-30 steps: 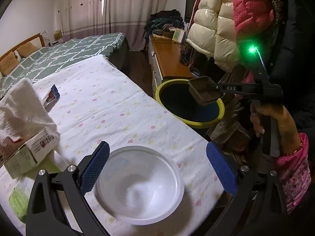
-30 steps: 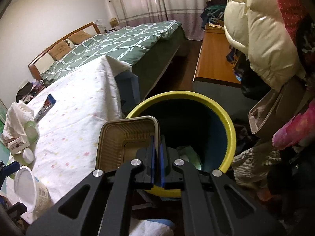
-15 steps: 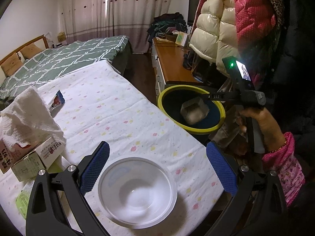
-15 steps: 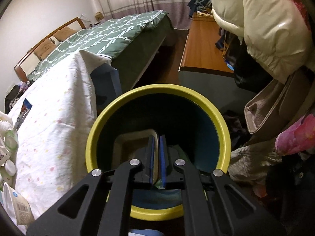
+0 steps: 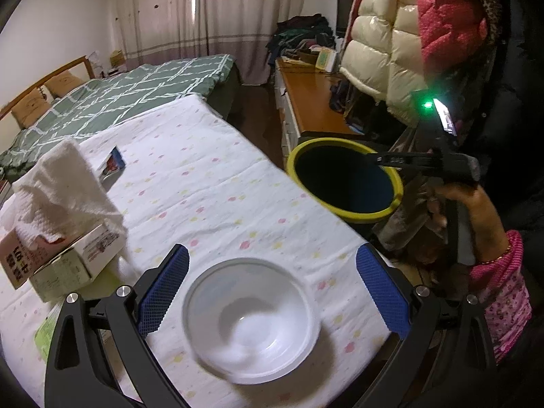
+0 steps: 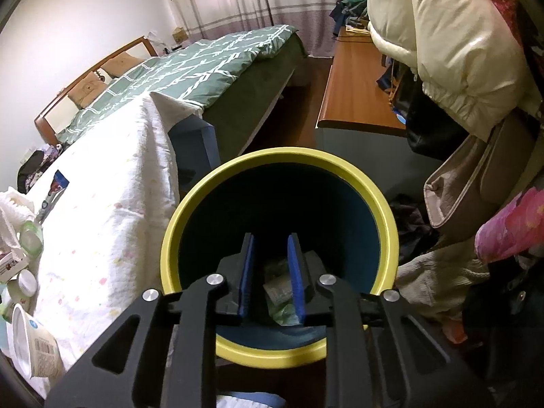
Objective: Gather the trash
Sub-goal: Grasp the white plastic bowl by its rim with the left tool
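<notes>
A yellow-rimmed, dark blue trash bin (image 5: 345, 178) (image 6: 282, 238) stands on the floor beside the table. My right gripper (image 6: 271, 255) (image 5: 377, 160) hangs over the bin mouth, jaws a little apart and empty. Crumpled trash (image 6: 280, 297) lies at the bin's bottom. My left gripper (image 5: 270, 272) is wide open above a white plastic bowl (image 5: 253, 319) at the near end of the table; the bowl sits between the blue pads (image 5: 163, 289) without touching them. The bowl also shows at the left edge of the right wrist view (image 6: 29, 345).
The table has a white spotted cloth (image 5: 204, 183). A white towel (image 5: 61, 187) drapes over a cardboard box (image 5: 64, 258). A small packet (image 5: 110, 165) lies farther back. A wooden cabinet (image 5: 312, 108), hanging coats (image 6: 442, 44) and a green bed (image 6: 204, 68) surround the bin.
My right gripper carried a brown plastic tray over the bin, lowered it inside, then opened; the tray is gone from its jaws. The left gripper drifted slightly over the bowl.
</notes>
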Demonstrator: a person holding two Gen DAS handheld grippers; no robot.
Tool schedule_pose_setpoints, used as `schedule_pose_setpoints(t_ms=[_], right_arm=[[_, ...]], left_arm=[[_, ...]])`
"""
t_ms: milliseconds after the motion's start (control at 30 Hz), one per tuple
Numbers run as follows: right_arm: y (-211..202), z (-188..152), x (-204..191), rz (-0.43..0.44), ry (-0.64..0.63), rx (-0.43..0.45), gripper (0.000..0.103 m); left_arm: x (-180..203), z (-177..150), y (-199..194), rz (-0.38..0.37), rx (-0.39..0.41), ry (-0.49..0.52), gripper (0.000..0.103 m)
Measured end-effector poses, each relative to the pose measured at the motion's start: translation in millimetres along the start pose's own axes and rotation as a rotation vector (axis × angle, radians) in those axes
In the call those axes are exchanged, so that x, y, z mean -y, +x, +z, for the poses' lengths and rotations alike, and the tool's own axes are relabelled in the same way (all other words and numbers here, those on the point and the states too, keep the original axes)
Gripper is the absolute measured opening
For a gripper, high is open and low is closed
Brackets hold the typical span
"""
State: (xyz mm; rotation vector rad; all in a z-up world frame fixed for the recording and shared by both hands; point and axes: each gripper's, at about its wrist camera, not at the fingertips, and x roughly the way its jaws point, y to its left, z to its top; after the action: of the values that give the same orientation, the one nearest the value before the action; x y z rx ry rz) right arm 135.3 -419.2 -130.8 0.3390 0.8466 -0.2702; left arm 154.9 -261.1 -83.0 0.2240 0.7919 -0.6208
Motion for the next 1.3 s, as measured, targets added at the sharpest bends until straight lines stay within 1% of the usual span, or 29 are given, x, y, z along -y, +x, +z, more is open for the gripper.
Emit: schedule_pose_setpoints(t_ms=[233,333,500,567,700,833,900,1133,1200,1300], right_arm=[[0.1,-8.5,-9.1,0.049,-0.001,-0.001,0.029],[-0.7,-10.0,-12.2,0.067,0.0,0.004,0.032],[-2.3,-11.5,-12.5,0.078,0.001,0.004,0.035],[-2.8,-12.3,-11.9,0.081,0.004,0.005,0.038],[-2.3,-13.9,-11.7,0.086,0.005,0.001,0.039],[-1.8,-16.6,-13.3,0.094,0.002,-0.004,0.04],[-1.3,-17.2,-14.3,0.099,0.001,-0.004,0.04],[-0.2,-17.4,-14.4,0.101,0.002,-0.006,0.04],[-0.5,-17.5,-14.5,0.102,0.002,-0.004,0.04],[-0.4,-17.3,-14.8,0.103,0.002,-0.004,0.04]], left_arm=[[-14.0,-10.8,2.5,0.057,-0.034,0.002,0.098],[-14.2,-13.0,6.4,0.063,-0.052,0.013,0.098],[-9.3,-17.6,15.9,0.06,-0.09,0.036,0.098],[-8.9,-18.4,18.5,0.047,-0.097,0.033,0.098],[-8.7,-18.3,21.3,0.038,-0.105,0.032,0.098],[-6.6,-20.1,21.1,-0.005,-0.129,0.048,0.098],[-6.3,-21.7,23.2,-0.015,-0.142,0.054,0.098],[-8.8,-25.7,32.3,-0.012,-0.16,0.06,0.098],[-11.8,-26.5,34.6,-0.023,-0.167,0.047,0.094],[-14.0,-25.6,32.3,-0.031,-0.16,0.043,0.093]])
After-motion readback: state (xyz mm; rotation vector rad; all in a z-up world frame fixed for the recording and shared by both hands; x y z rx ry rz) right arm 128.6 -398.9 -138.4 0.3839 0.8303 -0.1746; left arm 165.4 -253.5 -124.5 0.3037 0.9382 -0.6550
